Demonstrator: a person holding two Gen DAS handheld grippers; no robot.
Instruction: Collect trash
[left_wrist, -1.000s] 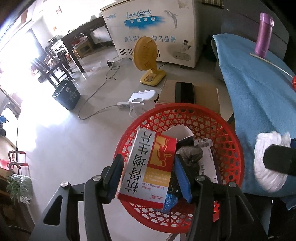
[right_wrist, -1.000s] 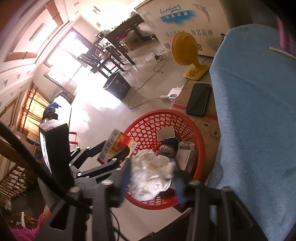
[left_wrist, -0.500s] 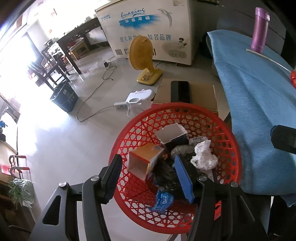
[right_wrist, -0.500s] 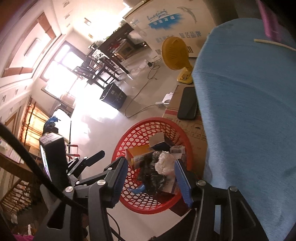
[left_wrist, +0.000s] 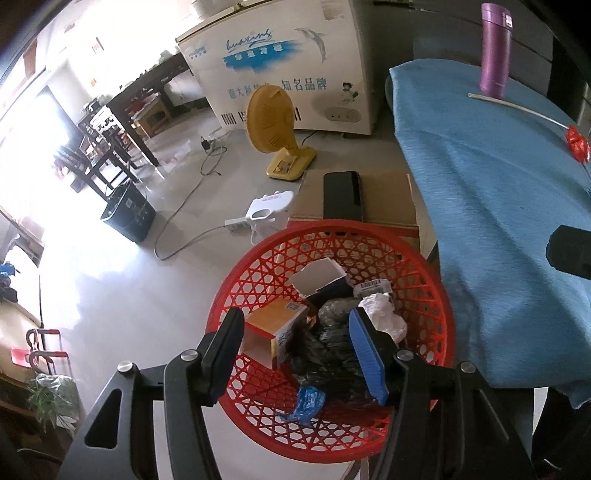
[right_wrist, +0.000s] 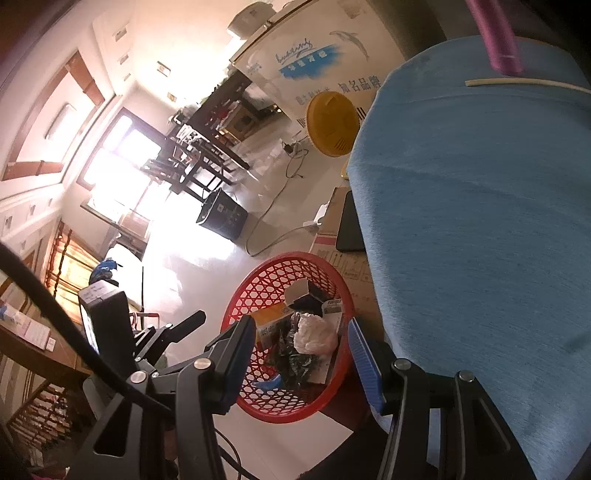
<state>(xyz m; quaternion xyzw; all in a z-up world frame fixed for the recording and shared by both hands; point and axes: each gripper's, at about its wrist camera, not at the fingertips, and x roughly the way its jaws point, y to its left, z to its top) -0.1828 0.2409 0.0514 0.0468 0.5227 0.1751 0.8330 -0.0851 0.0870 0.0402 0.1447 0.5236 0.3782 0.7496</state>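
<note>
Trash lies in one red basket (left_wrist: 258, 266), which stands on the floor just beside the blue-covered table (left_wrist: 498, 206). In the basket are one orange box (left_wrist: 275, 330) lying on its side, one white wad (left_wrist: 382, 314), one open white carton (left_wrist: 317, 275), one small labelled box (left_wrist: 373, 286) at the basket's table side, a dark crumpled wrapper (left_wrist: 332, 339) in the middle, and one blue scrap (left_wrist: 306, 402) at its near edge.

The left gripper (left_wrist: 295, 354) hangs over the basket with its jaws spread and nothing between them. The right gripper (right_wrist: 301, 356) is likewise released and empty, above the basket's table side; the left gripper (right_wrist: 170, 332) shows on the basket's other side in the right wrist view.

Behind the basket sits one cardboard box (left_wrist: 388, 192) with one black phone (left_wrist: 341, 195) on top. Farther off stand one yellow fan (left_wrist: 271, 122), one white power strip (left_wrist: 266, 210), one dark bin (left_wrist: 127, 212) and one white freezer (left_wrist: 288, 62). On the table, well apart from the basket, stand one purple flask (left_wrist: 495, 48), one thin white stick (left_wrist: 517, 107) and a red object (left_wrist: 578, 142) at the stick's end.
</note>
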